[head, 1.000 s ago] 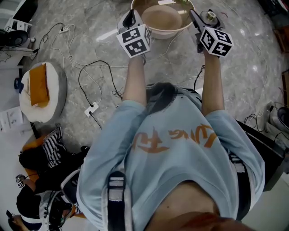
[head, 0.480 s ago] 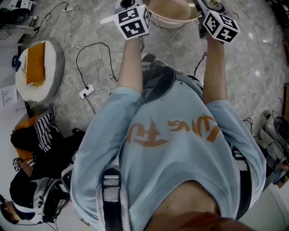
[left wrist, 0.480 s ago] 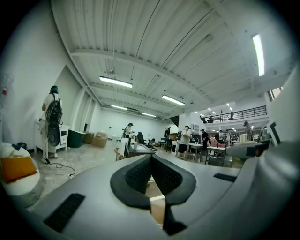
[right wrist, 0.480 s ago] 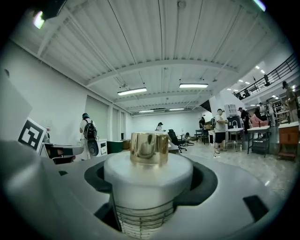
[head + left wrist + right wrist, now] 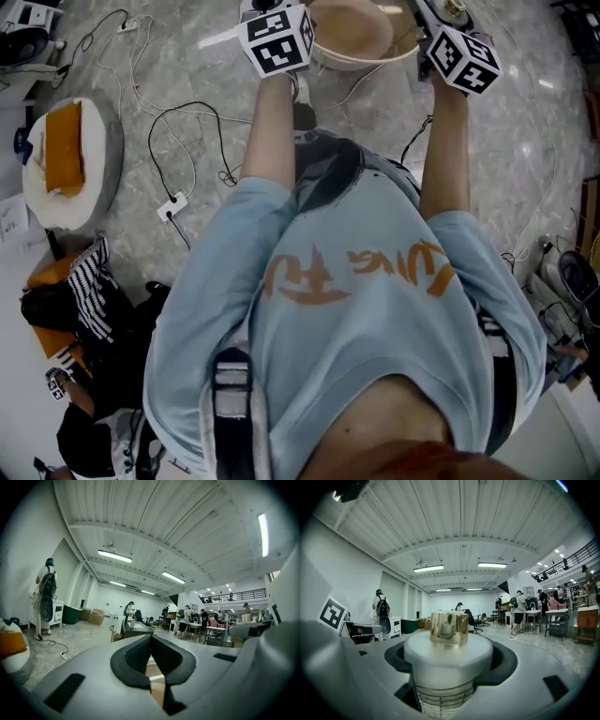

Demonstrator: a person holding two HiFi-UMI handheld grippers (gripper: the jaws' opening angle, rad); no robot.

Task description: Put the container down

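A beige bowl (image 5: 352, 33) hangs over the marble floor at the head view's top edge, between my two outstretched arms. The left marker cube (image 5: 277, 39) sits at the bowl's left rim. My left gripper (image 5: 151, 644) is shut, with a thin tan edge pinched between its black pads (image 5: 136, 656); it looks like the bowl's rim. The right marker cube (image 5: 464, 58) is by the bowl's right side. My right gripper (image 5: 447, 667) is shut on a white container with a gold cap (image 5: 449, 629), which stands upright between the jaws. Both grippers' tips are cut off in the head view.
A round white cushion with an orange pad (image 5: 66, 164) lies on the floor at the left. Cables and a power strip (image 5: 171, 206) trail across the marble. Bags and striped cloth (image 5: 89, 291) sit at the lower left, equipment (image 5: 567, 281) at the right. People and tables stand far off.
The bowl and both grippers have slid toward the head view's top edge, and the floor cushion has shifted left. Both grips look unchanged.
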